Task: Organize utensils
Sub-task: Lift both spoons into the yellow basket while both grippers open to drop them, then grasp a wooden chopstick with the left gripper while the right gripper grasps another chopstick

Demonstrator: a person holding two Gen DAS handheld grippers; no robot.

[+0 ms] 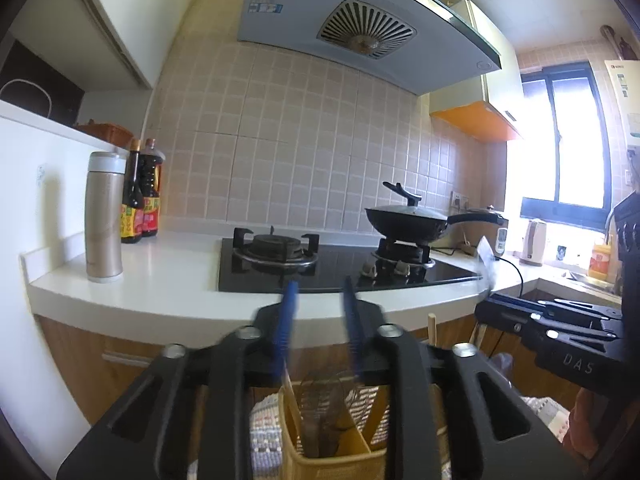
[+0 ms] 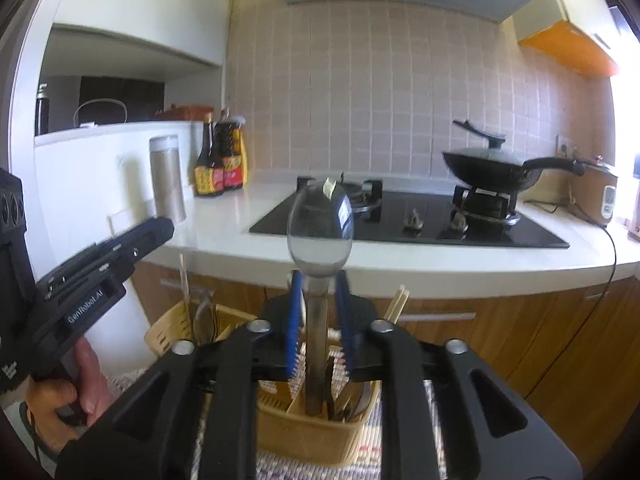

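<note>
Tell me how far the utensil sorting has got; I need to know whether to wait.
Several utensils, a whisk among them, already stand in the yellow basket. In hand: a metal spoon stands upright between the right gripper fingers, its handle reaching down into the basket; the fingers do not clearly touch it. The left gripper is open and empty. What remains outside the basket isn't visible.

Left hand-held gripper (image 1: 320, 312) level, jaws parted, empty; right hand-held gripper (image 2: 320, 304) level, jaws parted.
</note>
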